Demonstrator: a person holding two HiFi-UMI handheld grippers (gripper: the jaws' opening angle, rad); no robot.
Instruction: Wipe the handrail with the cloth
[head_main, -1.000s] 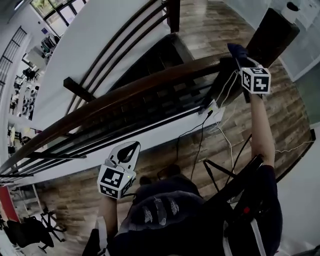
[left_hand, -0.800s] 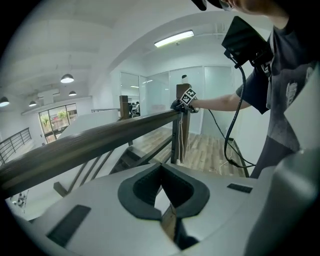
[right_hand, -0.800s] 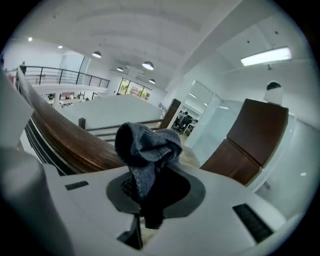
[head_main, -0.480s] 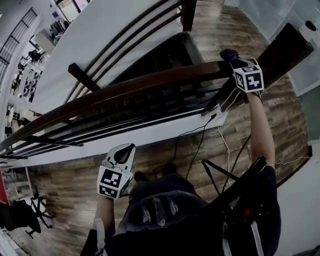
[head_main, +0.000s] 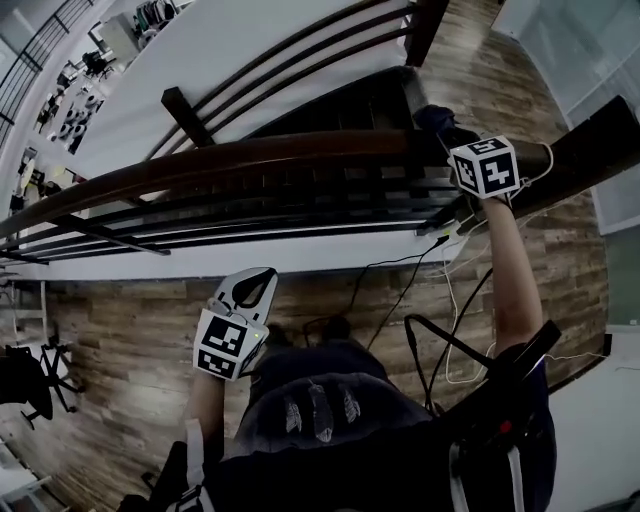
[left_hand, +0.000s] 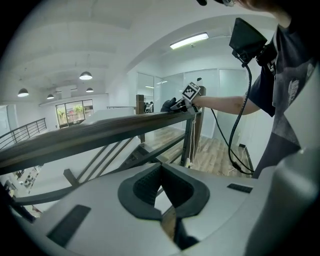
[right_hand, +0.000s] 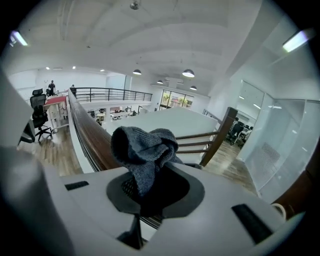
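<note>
Cloth (right_hand: 145, 150): dark grey knit, bunched into a loose wad. Judged soft, light and limp, so it is likely to fold and drag on the wood rather than glide. It is best taken by a gathered fold, with the bulk left forward to meet the rail. Location: centre of the right gripper view and upper right of the head view, over the handrail (head_main: 250, 155) near the dark post (contact with the wood cannot be confirmed).

Handrail: dark brown, rounded, glossy; judged rigid and fixed. It spans the head view from the left edge to the upper right.

Right gripper (right_hand: 150, 186): jaws clamped on the cloth's lower fold, with the wad standing above the pads.

Left gripper (left_hand: 160, 186): lower centre-left of the head view. Its jaws are brought together with nothing between them, well apart from the rail.
</note>
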